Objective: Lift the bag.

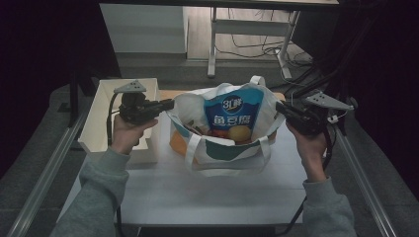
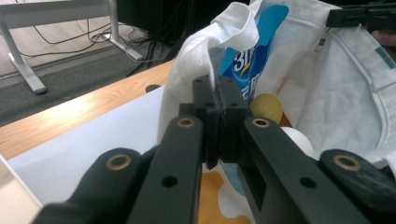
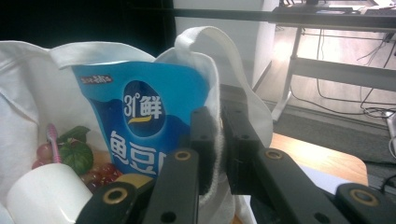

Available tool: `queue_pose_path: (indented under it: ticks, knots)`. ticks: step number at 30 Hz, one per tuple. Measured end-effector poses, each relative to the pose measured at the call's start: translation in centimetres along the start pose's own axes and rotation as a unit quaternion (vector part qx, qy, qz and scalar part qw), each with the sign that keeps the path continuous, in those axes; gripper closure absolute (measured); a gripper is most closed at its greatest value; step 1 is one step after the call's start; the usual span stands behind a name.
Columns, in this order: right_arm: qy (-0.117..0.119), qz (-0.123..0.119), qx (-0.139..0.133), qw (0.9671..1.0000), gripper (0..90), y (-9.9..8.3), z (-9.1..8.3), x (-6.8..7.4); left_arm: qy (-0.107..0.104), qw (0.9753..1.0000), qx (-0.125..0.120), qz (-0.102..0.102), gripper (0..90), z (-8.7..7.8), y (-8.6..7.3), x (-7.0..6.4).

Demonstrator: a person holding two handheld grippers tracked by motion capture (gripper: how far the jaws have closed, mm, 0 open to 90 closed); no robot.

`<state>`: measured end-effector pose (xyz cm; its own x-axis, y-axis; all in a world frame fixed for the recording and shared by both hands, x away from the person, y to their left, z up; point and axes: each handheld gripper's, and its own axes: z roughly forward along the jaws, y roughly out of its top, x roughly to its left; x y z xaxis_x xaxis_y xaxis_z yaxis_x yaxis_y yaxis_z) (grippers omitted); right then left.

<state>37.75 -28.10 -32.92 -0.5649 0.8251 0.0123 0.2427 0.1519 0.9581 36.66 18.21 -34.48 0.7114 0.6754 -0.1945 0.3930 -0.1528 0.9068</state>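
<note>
Forearms in grey sleeves enter from the near edge of the worktop, one hand on each set of tongs. The tote bag stands upright near the middle of the worktop, toward its far edge, its mouth held wide between the two tongs.

The left tongs meet the bag's left rim. In the left gripper view the left tongs are closed down to the thickness of the cloth, with a fold of the white bag rim pinched between the jaws. The right tongs meet the bag's right rim. In the right gripper view the right tongs are likewise closed on the bag's edge, the cloth seam running down between the jaws.

Inside the bag, a blue pouch with white lettering stands upright against the far wall. In front of it lie a yellow round fruit and red items too small to identify. The right gripper view also shows a white cup, green leaves and a pink handle low in the bag.

A white box stands at the left edge of the worktop, just behind the left hand. Beyond the far edge, a table frame stands on the floor.
</note>
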Motion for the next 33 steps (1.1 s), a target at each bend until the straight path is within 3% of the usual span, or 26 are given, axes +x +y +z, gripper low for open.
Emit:
queue_pose_path:
  ticks: [8,13,19,26,33]
  knots:
    - [0.000,-0.003,-0.030,0.9995,82.8,0.8,-0.8,0.1,0.010,0.9997,-0.022,0.002,88.5,-1.1,0.9,0.2]
    - [0.006,-0.018,-0.055,0.9983,82.8,2.2,-1.7,1.2,0.015,0.9991,-0.040,0.006,88.5,-2.1,1.5,0.1]
    - [0.016,-0.032,-0.078,0.9963,82.9,3.8,-2.2,2.5,0.016,0.9989,-0.043,0.005,88.4,-2.4,1.7,0.3]
    - [0.006,-0.018,-0.045,0.9988,82.9,3.0,-0.5,1.0,0.017,0.9996,-0.021,0.002,88.4,-0.6,1.4,0.7]
    - [-0.005,-0.013,-0.019,0.9997,82.9,1.5,1.0,-0.1,0.040,0.9992,-0.004,0.009,88.4,1.2,1.2,0.8]
